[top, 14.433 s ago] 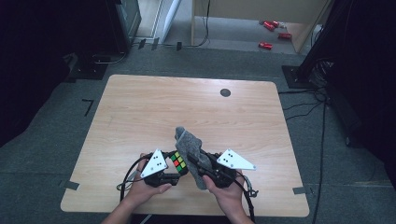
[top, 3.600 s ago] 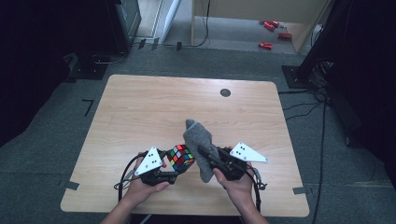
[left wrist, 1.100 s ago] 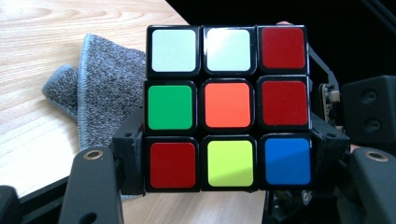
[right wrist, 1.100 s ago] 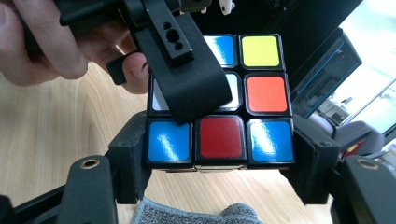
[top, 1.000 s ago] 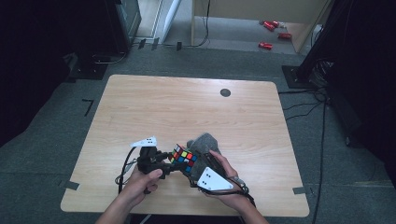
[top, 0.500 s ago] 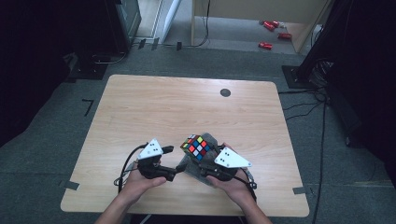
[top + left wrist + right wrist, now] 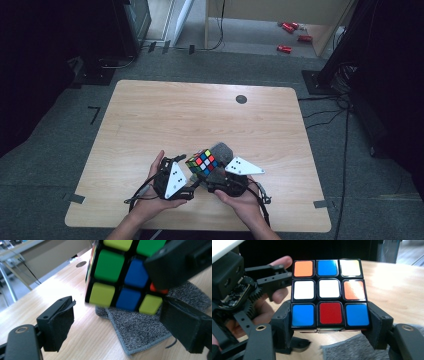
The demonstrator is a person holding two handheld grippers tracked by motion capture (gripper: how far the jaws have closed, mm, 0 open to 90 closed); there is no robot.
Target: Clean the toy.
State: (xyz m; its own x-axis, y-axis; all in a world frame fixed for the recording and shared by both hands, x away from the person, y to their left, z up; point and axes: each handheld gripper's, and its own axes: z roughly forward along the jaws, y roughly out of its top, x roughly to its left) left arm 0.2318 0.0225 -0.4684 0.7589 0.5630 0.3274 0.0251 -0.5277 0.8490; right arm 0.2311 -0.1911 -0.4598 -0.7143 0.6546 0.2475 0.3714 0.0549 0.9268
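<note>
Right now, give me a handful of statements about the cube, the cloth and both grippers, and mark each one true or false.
1. The right gripper clamps the puzzle cube. True.
2. The left gripper is shut on the cube. False: its jaws stand apart, and the cube is not between them.
3. The grey cloth lies on the table. True.
4. The cube face in the right gripper view has a green centre. False: the centre is white.
5. The cloth hangs from the left gripper. False: it lies on the table.

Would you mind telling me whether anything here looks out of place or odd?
Nothing is damaged. The grey cloth lies bunched and folded on the table, and the cube, clamped in the right gripper, is scrambled.
</note>
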